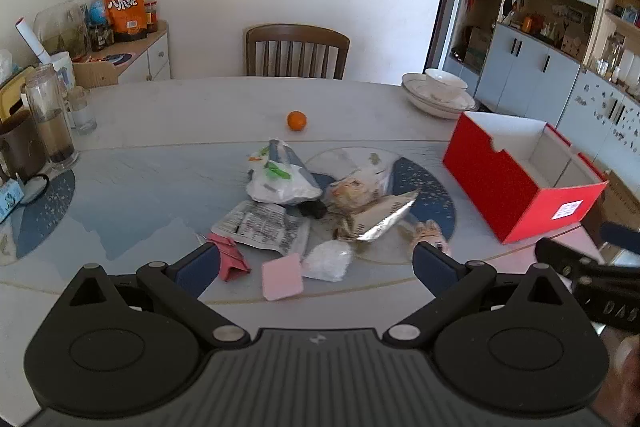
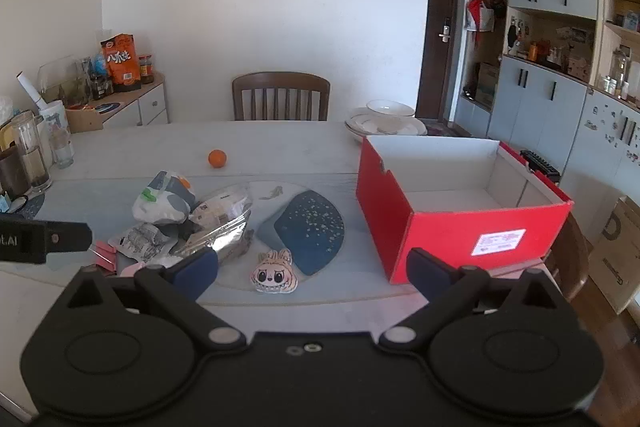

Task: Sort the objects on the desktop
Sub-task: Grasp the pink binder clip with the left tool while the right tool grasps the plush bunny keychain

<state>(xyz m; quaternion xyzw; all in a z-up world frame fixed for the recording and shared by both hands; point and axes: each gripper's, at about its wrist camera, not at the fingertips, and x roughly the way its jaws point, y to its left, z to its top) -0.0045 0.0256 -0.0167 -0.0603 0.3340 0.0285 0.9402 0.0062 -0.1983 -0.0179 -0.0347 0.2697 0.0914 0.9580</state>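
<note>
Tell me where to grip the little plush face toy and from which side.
Grip the plush toy across its cheeks, coming from above with the open right gripper. It lies flat, face up, apart from the wrapper pile, so its sides look free; ears seem too thin.

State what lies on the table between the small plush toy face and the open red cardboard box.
In the right wrist view, a dark blue speckled placemat lies between the plush toy face and the red box.

- 1 orange (image 1: pixel 296 120)
- 1 red box (image 2: pixel 460 215)
- 1 plush toy (image 2: pixel 275 273)
- 1 pink card (image 1: pixel 282 277)
- approx. 4 crumpled snack bags (image 1: pixel 280 179)
- 1 chair (image 1: pixel 297 51)
- 2 stacked dishes (image 1: pixel 439 94)
</note>
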